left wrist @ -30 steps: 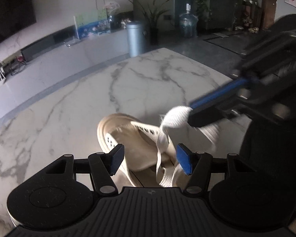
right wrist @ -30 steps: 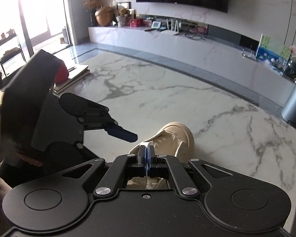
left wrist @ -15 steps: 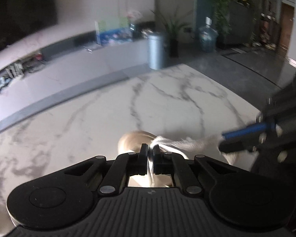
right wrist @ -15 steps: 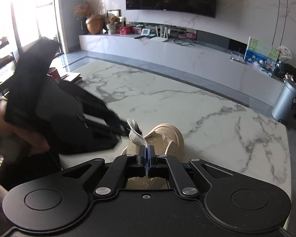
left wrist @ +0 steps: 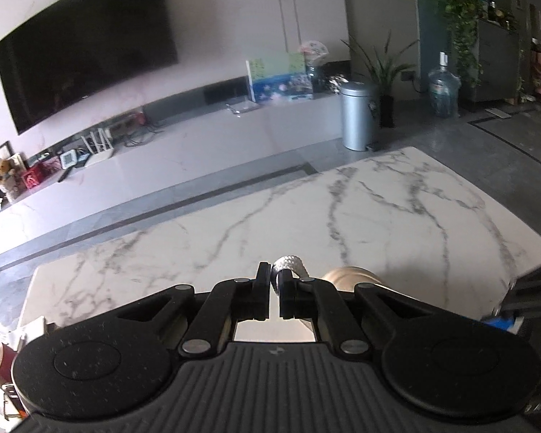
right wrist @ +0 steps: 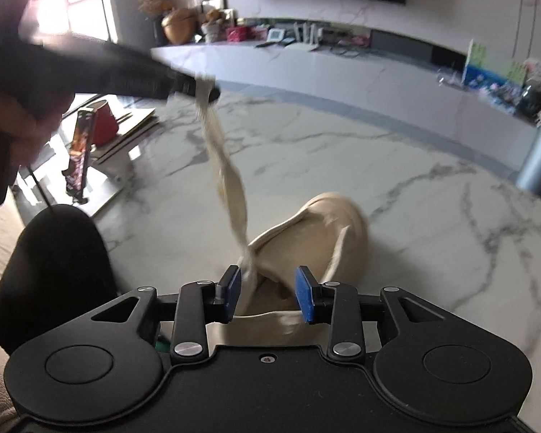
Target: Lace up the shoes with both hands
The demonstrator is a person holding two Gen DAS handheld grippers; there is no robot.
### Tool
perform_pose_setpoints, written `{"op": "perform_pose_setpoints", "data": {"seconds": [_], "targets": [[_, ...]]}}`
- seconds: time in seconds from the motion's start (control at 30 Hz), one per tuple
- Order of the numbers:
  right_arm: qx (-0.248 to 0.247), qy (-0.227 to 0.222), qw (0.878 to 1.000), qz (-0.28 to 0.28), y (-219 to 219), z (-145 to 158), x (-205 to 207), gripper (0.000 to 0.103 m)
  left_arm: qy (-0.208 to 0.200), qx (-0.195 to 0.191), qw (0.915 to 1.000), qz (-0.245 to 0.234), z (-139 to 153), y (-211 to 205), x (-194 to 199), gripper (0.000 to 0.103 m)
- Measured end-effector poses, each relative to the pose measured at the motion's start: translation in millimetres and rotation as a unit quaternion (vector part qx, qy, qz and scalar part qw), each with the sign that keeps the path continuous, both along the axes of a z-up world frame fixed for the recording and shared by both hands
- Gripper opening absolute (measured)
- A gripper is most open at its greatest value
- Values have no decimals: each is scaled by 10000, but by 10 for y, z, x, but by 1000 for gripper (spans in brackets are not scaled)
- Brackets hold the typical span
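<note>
A beige shoe [right wrist: 324, 231] lies on the marble table [right wrist: 432, 166], toe pointing away. In the left wrist view only its toe [left wrist: 350, 277] shows past the fingers. My left gripper [left wrist: 274, 281] is shut on the shoe's flat beige lace [left wrist: 291, 266], a loop of which pokes out above the tips. In the right wrist view the lace [right wrist: 231, 187] runs taut and twisted from the shoe's opening up to the raised, blurred left gripper [right wrist: 194, 88]. My right gripper [right wrist: 268, 296] hangs open just over the shoe's opening, with the lace passing beside its left pad.
A phone on a stand [right wrist: 81, 151], a red cup [right wrist: 102, 122] and flat boards [right wrist: 133, 126] sit at the table's left end. A grey bin [left wrist: 359, 115] and a long TV console [left wrist: 162, 151] stand beyond the table. A hand [right wrist: 21, 122] holds the left gripper.
The left gripper closed on the lace and pulled it up and to the left, drawing it taut. The right gripper let go of the lace and opened above the shoe.
</note>
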State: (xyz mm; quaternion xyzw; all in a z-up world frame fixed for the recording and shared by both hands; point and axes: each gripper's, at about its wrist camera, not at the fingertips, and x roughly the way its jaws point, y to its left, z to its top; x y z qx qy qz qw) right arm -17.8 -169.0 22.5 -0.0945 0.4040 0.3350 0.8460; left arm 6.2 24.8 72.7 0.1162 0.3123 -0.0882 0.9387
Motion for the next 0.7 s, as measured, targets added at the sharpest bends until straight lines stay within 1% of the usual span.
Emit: {"op": "perform_pose_setpoints", "data": {"seconds": [0.27,0.43,0.47,0.5,0.57,0.67,0.7], "targets": [[-5,132,9996,262,299,-300,165,32,49,120,9999,101,30,147,-13,3],[-168,-47,9998,-36,200,-264,206,32,105,123,9997,165,-9,231,30,3],[-201,-83,9997,-96,180,-257,214,30,122,124,9997,180,-21,247,46,3],[-234,-120,9995,-156,160,-249,222,20,134,124,9996,192,-33,259,58,3],[-299,-192,9990,-276,120,-234,239,8,163,132,9995,238,-74,291,83,3],[-397,-300,9977,-456,60,-212,263,7,213,129,9991,344,-126,336,113,3],[-430,-337,9972,-516,40,-204,271,4,228,116,9990,378,-146,352,119,3]]}}
